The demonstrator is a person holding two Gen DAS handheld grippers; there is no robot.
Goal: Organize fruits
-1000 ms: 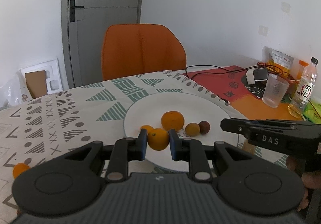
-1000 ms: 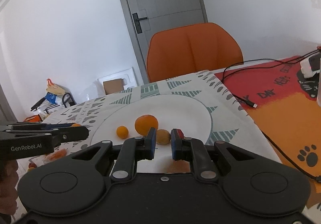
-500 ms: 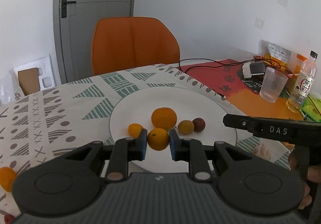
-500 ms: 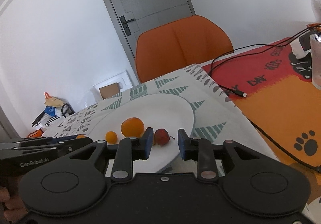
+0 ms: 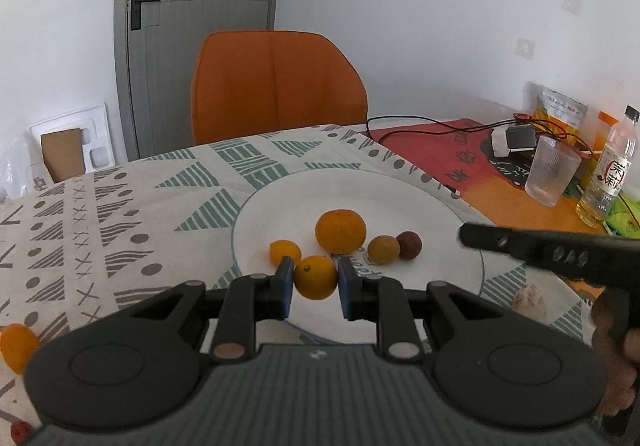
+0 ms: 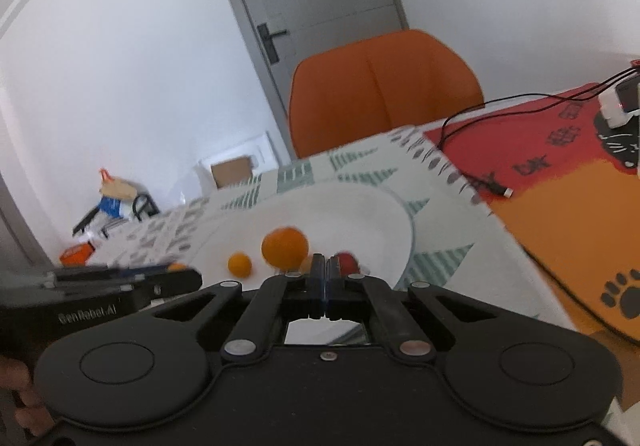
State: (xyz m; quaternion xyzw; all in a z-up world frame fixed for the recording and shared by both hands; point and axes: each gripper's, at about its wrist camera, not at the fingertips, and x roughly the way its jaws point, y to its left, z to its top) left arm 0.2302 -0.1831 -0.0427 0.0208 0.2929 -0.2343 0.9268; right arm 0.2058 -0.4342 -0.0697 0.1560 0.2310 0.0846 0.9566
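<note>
A white plate [image 5: 420,206] lies on the patterned cloth. On it sit a large orange [image 5: 340,230], a small orange [image 5: 285,251], a tan fruit [image 5: 383,249] and a dark red fruit [image 5: 409,244]. My left gripper [image 5: 314,282] is shut on a small orange [image 5: 315,276] and holds it over the plate's near edge. My right gripper [image 6: 324,282] is shut and empty, near the plate [image 6: 360,214], just in front of the large orange [image 6: 285,248] and the red fruit [image 6: 346,263]. It shows as a black bar [image 5: 560,256] in the left wrist view.
Another orange [image 5: 18,346] lies on the cloth at the near left. A glass [image 5: 551,176], a bottle [image 5: 608,182], a snack bag and cables stand on the red-orange mat [image 5: 460,150] at the right. An orange chair [image 5: 276,86] stands behind the table.
My right gripper opened, then closed fully empty and pulled back from the fruit. My left gripper keeps hold of the small orange and has shifted a little over the plate's near edge.
</note>
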